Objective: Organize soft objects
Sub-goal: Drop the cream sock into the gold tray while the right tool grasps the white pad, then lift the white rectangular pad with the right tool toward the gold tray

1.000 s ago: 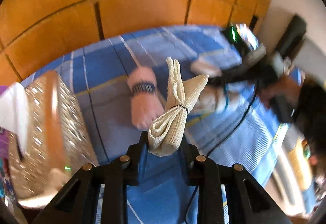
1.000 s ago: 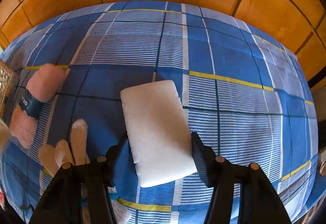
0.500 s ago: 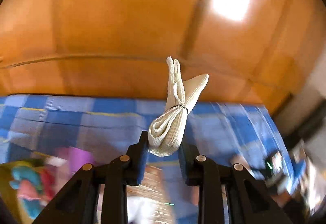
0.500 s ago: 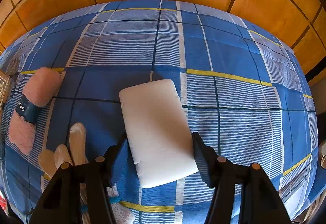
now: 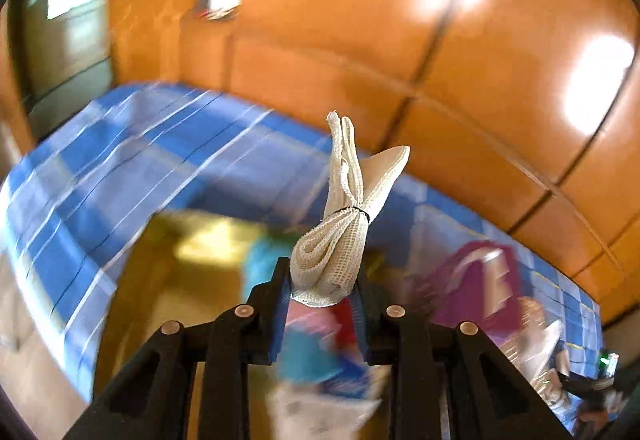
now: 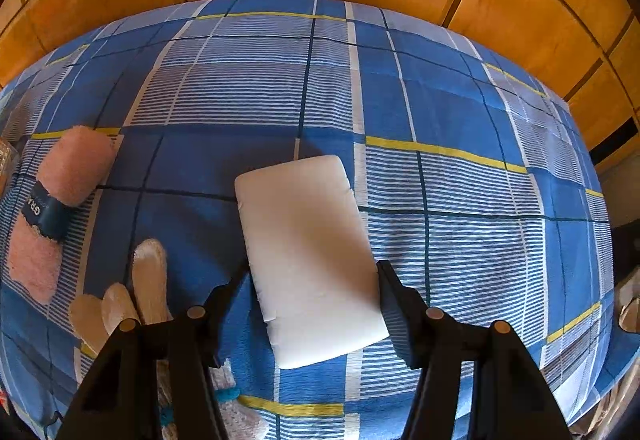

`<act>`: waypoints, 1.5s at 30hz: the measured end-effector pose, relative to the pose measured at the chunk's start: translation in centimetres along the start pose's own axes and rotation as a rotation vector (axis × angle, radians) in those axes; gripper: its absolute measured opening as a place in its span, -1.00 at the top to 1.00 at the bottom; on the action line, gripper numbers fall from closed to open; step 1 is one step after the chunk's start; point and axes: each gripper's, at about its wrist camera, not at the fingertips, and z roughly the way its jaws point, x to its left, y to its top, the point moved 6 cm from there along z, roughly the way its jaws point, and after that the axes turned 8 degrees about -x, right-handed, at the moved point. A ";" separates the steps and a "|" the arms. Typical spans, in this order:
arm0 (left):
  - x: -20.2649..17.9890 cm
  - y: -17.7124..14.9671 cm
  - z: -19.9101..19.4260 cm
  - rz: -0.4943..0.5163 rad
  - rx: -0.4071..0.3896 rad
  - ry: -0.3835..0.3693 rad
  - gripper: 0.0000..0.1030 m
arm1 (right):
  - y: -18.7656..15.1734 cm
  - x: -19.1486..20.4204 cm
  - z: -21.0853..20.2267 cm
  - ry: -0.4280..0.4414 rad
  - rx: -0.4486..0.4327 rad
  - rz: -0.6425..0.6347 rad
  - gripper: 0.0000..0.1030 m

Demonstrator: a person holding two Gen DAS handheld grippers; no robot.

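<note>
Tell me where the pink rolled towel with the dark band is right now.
In the right wrist view, the pink rolled towel lies at the far left of the blue plaid bedspread, left of the white foam pad, just above the beige plush toy.

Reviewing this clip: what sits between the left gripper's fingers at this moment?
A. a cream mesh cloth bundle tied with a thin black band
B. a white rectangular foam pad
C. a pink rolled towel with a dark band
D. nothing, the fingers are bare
A: in the left wrist view the left gripper is clamped on the cream mesh cloth bundle, its tied end sticking up past the fingertips.
</note>
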 end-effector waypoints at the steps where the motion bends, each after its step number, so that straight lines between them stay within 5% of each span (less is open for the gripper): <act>1: 1.8 -0.8 -0.1 -0.025 0.011 0.019 0.45 | 0.0 0.0 0.0 -0.005 0.001 0.002 -0.17; 7: 7.2 -5.6 1.1 -0.066 0.077 0.095 0.42 | 0.1 0.5 -0.1 -0.061 0.020 0.001 -0.15; 13: 6.6 -8.4 2.9 -0.052 0.141 0.089 0.29 | 0.0 0.9 -0.5 -0.096 0.039 0.012 -0.14; 18: 6.3 -8.7 2.0 -0.003 0.084 0.136 -0.29 | 0.0 1.0 -0.5 -0.106 0.044 0.030 -0.14; 25: 4.9 -8.8 -1.6 0.076 -0.012 0.171 -0.51 | 0.2 0.7 -0.3 -0.115 0.033 0.041 -0.14; 33: 1.6 -10.0 -5.1 0.112 -0.080 0.101 -0.74 | 0.1 0.9 -0.7 -0.150 0.017 0.065 -0.12; 45: -1.0 -11.8 -6.9 0.191 -0.087 0.039 -0.75 | 3.0 2.6 -4.2 -0.111 -0.076 0.145 -0.09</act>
